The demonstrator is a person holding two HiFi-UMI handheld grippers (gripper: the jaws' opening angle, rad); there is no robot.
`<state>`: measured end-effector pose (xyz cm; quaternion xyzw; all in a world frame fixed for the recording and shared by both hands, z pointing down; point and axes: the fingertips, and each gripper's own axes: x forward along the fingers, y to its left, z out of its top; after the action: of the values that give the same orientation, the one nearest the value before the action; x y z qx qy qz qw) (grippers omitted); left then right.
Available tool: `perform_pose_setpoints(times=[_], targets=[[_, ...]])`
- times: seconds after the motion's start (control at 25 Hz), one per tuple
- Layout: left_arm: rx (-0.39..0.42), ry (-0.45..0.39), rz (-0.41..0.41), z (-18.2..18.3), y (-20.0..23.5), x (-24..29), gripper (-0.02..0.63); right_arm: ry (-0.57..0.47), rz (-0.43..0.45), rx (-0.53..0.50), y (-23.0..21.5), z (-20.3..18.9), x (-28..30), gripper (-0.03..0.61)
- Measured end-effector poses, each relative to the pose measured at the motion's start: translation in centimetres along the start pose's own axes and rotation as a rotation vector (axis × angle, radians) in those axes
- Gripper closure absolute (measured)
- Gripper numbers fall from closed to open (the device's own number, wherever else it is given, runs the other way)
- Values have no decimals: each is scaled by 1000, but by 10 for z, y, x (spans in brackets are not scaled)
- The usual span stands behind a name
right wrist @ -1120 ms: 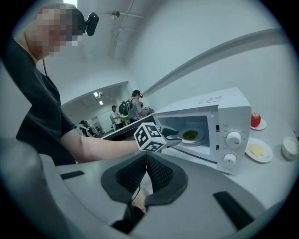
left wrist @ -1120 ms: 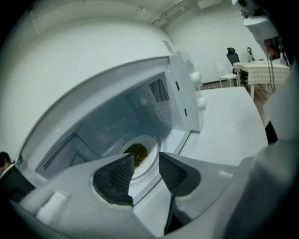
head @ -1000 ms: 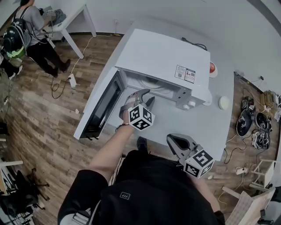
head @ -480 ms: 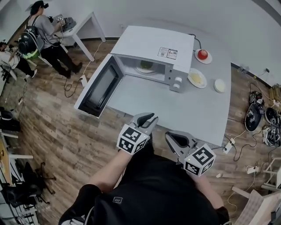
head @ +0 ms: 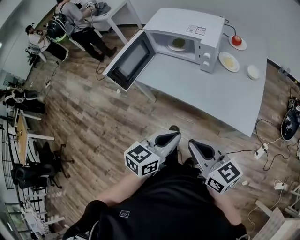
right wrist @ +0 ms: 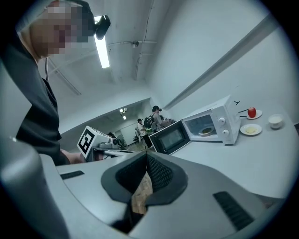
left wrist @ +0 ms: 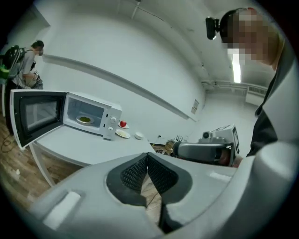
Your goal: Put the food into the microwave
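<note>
while held low and close to the dark shirt [head: 164, 206], well short of the table's near edge: left gripper [head: 174, 136], marker cube toward the body, jaws just closed and now pressed tip to tip, gripping nothing. just beside it on the right, right gripper [head: 193, 143], likewise shut and empty. along the left gripper's own jaws, ribbed pads [left wrist: 133, 171] meeting in a thin line, only floor showing beneath. same in the right gripper view: pads [right wrist: 161, 173] together, a sliver of floor below.

beyond the tongs, wood floor [head: 93, 117], and off the table's near right corner a white power strip [head: 259, 152] with trailing cables.

further out, grey table [head: 206, 89], bare across its near half. at its far edge, white microwave [head: 187, 26], door [head: 129, 61] swung wide open and hanging out past the table's left edge. inside the cavity, plate of green food [head: 177, 44], already in and well apart from both grippers. right of the microwave, toward the far right corner: plate with a red apple [head: 236, 41], a little nearer a plate with something pale yellow [head: 228, 61], then a small white bowl [head: 253, 71] close to the right edge.

farthest off, at upper left across the floor, people [head: 70, 23] wearing backpacks beside a white desk [head: 112, 9].
</note>
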<state>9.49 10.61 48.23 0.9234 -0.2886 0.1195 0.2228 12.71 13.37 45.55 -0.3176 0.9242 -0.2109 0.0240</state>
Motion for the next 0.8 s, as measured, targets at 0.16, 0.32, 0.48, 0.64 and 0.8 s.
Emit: perform_pose_setpoints(times=[0.16,0.32,0.48,0.64,0.8], targets=[[-120,8,-5,-17,-18,-27,603,-13,-1,2,20,-12,-14,565],[-56,38,35,-25,-22,-46,603,-26,-17,-16,35,-19,-20,563],[-14,-24,14,-8,-20,-70,603,-15,-21,-44,55,-22,-8,565],[-3,-78,-6,6,0,-105,603,-3,-16,-92,88,-18,21,565],[92,-130,4,21,24,-158,603,-17,-15,-127,124,-8,67,565]])
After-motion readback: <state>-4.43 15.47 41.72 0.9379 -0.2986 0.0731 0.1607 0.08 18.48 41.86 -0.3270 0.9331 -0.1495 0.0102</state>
